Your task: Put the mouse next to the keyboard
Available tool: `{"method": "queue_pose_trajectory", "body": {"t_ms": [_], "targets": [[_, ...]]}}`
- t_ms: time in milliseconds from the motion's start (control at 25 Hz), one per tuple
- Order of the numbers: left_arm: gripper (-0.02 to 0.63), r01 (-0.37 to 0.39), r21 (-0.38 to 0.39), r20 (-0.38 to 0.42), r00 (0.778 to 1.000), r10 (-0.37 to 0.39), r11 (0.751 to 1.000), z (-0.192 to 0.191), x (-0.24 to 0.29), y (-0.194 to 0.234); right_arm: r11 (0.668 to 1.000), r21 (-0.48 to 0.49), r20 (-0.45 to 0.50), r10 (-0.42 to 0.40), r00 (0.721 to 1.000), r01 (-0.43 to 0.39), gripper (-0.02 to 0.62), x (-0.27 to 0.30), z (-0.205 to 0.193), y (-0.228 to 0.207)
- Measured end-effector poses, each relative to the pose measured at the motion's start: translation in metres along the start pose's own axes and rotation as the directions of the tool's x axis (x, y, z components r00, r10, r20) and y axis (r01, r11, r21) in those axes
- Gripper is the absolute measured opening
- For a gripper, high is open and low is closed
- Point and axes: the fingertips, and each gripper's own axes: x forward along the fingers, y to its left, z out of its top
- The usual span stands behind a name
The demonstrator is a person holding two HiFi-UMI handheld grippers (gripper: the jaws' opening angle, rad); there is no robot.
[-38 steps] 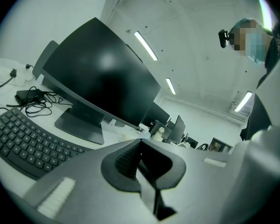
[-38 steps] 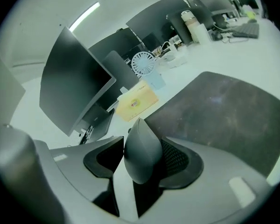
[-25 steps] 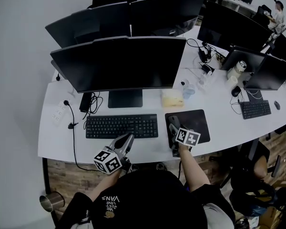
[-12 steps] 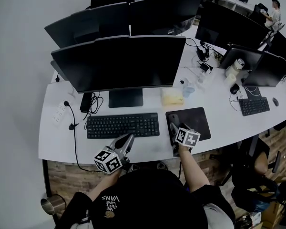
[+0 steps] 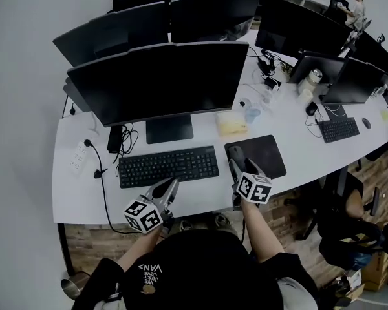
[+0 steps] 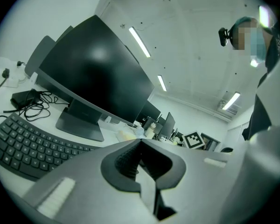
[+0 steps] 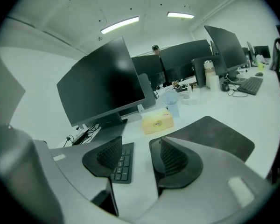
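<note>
A dark mouse [image 5: 235, 152] lies on the left edge of a black mouse pad [image 5: 262, 154], to the right of a black keyboard [image 5: 168, 165]. My right gripper [image 5: 235, 166] hovers just in front of the mouse, open. In the right gripper view the right gripper [image 7: 140, 155] has nothing in its gap, and the keyboard's end [image 7: 122, 162] and the mouse pad [image 7: 210, 134] lie beyond; no mouse shows there. My left gripper [image 5: 173, 185] hangs over the desk's front edge below the keyboard. In the left gripper view the left gripper [image 6: 139, 148] is shut and empty.
A large monitor [image 5: 158, 82] stands behind the keyboard. A yellow tissue box [image 5: 233, 124] sits behind the mouse pad, and a power strip [image 5: 77, 157] with cables lies at the far left. The white desk [image 5: 200, 202] ends right under both grippers.
The head view has shifted, so the desk sits a little higher in the picture. Both grippers stay in about the same places, and the mouse has not visibly moved on the pad.
</note>
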Motion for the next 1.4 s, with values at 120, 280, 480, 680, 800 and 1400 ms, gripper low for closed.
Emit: {"method": "queue_pose_trajectory", "body": {"t_ms": [120, 280, 480, 680, 800, 1400], "targets": [[0.002, 0.016, 0.003, -0.002, 1.0, -0.016, 1.0, 0.004, -0.008, 0.002, 0.999, -0.019, 0.042, 0.033, 0.999, -0.033, 0.231, -0.015, 0.005, 0.023], [0.002, 0.029, 0.015, -0.003, 1.0, -0.029, 0.999, 0.007, -0.017, 0.004, 0.995, -0.039, 0.082, 0.093, 0.992, -0.09, 0.168, -0.031, 0.005, 0.055], [0.002, -0.001, 0.028, 0.03, 1.0, 0.0, 1.0, 0.015, -0.026, 0.005, 0.984, -0.082, 0.102, 0.167, 0.981, -0.159, 0.054, -0.046, 0.008, 0.086], [0.002, -0.042, 0.031, 0.065, 0.997, 0.04, 0.999, 0.015, -0.029, 0.002, 0.966, -0.122, 0.094, 0.24, 0.966, -0.228, 0.006, -0.057, 0.011, 0.099], [0.002, -0.061, 0.027, 0.092, 0.994, 0.059, 0.998, 0.013, -0.028, -0.011, 0.956, -0.153, 0.071, 0.262, 0.962, -0.249, 0.006, -0.068, 0.012, 0.094], [0.002, -0.244, 0.004, 0.214, 0.948, 0.237, 0.97, -0.023, -0.05, -0.066, 0.87, -0.237, -0.034, 0.437, 0.899, -0.432, 0.005, -0.113, 0.005, 0.077]]}}
